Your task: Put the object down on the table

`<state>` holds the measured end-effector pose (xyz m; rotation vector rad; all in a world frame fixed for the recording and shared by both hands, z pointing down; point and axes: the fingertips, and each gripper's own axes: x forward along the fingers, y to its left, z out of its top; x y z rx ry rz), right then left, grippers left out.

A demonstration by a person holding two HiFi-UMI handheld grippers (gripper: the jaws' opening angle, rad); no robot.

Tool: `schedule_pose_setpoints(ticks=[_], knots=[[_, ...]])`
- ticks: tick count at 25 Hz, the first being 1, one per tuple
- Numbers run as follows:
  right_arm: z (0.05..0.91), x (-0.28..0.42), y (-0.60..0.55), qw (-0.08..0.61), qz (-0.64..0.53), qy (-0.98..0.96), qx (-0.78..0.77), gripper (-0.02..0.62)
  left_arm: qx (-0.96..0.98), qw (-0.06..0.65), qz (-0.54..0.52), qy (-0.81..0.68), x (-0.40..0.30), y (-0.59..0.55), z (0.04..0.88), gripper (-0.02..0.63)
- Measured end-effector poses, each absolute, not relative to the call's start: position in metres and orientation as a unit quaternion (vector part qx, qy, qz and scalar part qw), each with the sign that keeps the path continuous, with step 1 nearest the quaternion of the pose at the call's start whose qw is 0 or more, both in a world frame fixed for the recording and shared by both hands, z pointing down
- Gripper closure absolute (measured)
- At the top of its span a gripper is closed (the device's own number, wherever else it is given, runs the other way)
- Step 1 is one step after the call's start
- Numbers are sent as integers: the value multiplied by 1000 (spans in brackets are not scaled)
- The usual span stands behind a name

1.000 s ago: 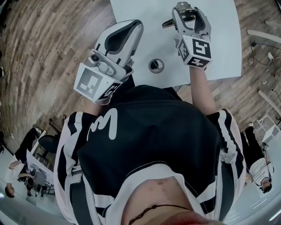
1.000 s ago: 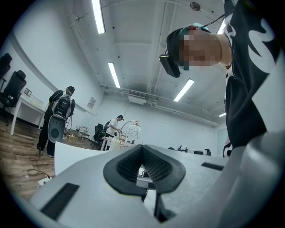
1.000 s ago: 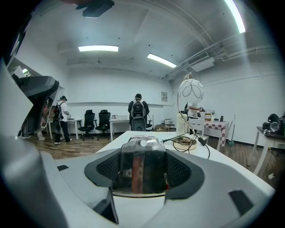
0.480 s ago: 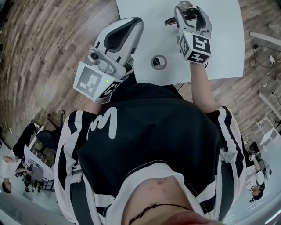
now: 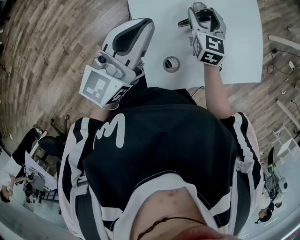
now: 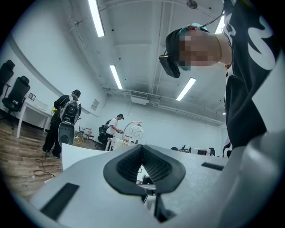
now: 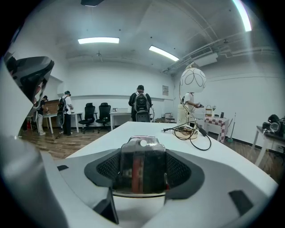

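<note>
In the right gripper view a small dark packet (image 7: 141,167) with a red stripe and a clear top with a hang hole stands upright between the pads. My right gripper (image 7: 142,151) is shut on it, held low over the white table (image 7: 133,129). The head view shows the right gripper (image 5: 202,14) over the table (image 5: 239,51), near its front edge. My left gripper (image 5: 135,33) hovers at the table's left edge. Its pads (image 6: 153,167) are together with nothing between them.
A small grey round object (image 5: 171,63) lies on the table between the grippers, near the front edge. A coiled black cable (image 7: 190,131) lies further along the table. Behind it stands a white globe lamp (image 7: 193,80). People and office chairs are at the room's far side.
Almost nothing differs: the view has drifted a little, and both grippers keep their places and their closure. The packet stays in the right gripper.
</note>
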<state>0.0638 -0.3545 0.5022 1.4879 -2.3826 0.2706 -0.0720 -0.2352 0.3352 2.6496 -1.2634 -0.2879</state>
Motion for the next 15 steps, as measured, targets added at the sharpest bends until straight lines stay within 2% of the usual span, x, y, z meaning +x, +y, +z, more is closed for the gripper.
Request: schedule_pose_setpoints(ticks=[15], knots=[[519,61,-352,178,106,-832,514,307,887,94,-97,-440,-81,-228,335,601]])
